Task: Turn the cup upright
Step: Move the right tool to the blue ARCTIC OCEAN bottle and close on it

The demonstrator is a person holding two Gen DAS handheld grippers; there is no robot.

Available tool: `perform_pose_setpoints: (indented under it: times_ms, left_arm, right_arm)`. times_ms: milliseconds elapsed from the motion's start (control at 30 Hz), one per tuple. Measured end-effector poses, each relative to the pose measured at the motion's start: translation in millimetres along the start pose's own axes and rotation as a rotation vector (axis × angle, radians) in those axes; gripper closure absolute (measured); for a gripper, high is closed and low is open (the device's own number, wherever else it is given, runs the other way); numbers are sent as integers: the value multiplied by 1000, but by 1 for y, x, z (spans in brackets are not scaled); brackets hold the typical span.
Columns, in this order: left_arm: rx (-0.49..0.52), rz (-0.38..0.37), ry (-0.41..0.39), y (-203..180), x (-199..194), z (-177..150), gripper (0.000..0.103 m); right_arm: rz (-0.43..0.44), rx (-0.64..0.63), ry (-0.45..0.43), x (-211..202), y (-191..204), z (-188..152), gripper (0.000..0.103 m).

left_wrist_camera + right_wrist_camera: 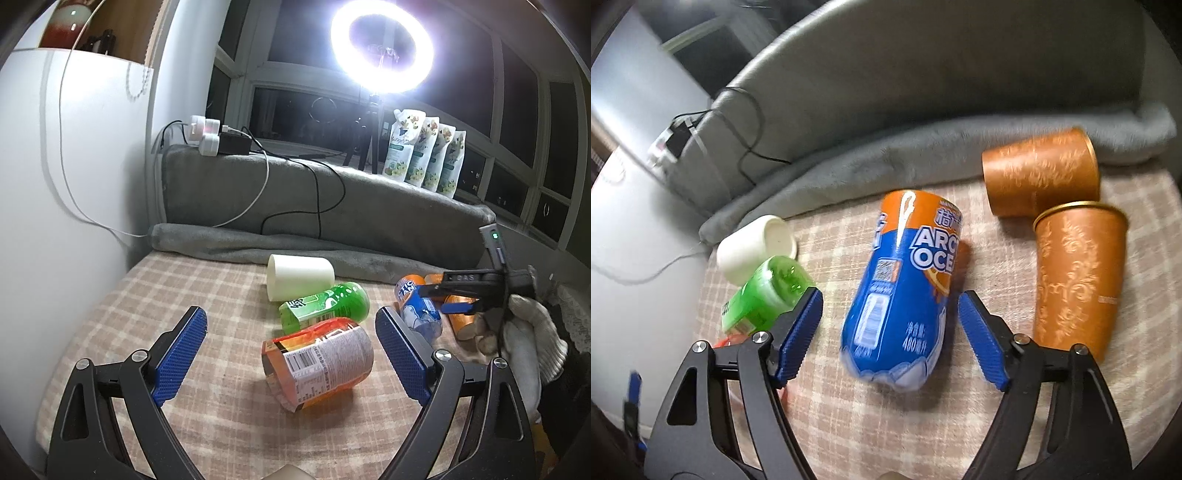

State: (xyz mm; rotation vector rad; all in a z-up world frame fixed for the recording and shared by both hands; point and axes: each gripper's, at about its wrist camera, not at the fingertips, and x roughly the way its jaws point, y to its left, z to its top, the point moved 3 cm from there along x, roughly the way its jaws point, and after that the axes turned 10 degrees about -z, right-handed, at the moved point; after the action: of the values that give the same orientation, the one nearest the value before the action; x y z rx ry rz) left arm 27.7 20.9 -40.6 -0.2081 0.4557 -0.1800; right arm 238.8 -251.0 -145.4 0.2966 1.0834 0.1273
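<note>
Cups and cut bottles scattered on their sides across a beige checked cloth [122, 314].

Left gripper [291, 325] low over the near part of the cloth, blue pads [184, 343] spread wide apart, nothing between them but air above an orange cut bottle [317, 363] lying on its side with barcode label up. Just behind that, a green cut bottle [325, 304], also tipped over, touching a white cup [299, 277] lying with its open mouth toward the left.

Right gripper [890, 332] also wide apart, straddling a blue and orange bottle [905, 291] that lies lengthwise between the pads [979, 339]; contact with either pad cannot be told, slight gaps seeming to show on both sides. In the left wrist view, same gripper [465, 291] seen from the side, held in a white-gloved hand [532, 332].

To the right of the blue bottle, two copper patterned cups: nearer copper cup [1078, 277] on its side with gold rim away from the camera, farther copper cup [1039, 173] on its side crosswise, rim toward the right, the two touching near the nearer one's rim.

Beyond the cloth, a rolled grey blanket [332, 221] against a grey cushion, a black cable [317, 192] and white cable trailing over it. Ring light [382, 46] glaring on a tripod by the dark window, four refill pouches [424, 151] lined up beside it.
</note>
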Motion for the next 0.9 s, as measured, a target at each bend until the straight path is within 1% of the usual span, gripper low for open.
perform_pose_setpoints:
  times_ms: [33, 200, 300, 500, 700, 900]
  left_arm:
    - [0, 1, -1, 0, -1, 0, 10]
    - [-6, 2, -3, 2, -2, 0, 10]
    - [-5, 2, -2, 1, -2, 0, 10]
    - [-6, 1, -2, 2, -2, 0, 10]
    - [1, -3, 5, -1, 0, -2, 11]
    - [-3, -27, 30, -5, 7, -3, 11]
  right_arm:
    - [6, 11, 15, 4, 0, 2, 30]
    - [14, 35, 54, 18, -7, 7, 31]
    - [16, 36, 78, 24, -11, 7, 35]
    - [32, 26, 90, 26, -10, 7, 37]
    - [72, 10, 87, 17, -10, 3, 39]
    - [87, -61, 68, -7, -5, -16, 39]
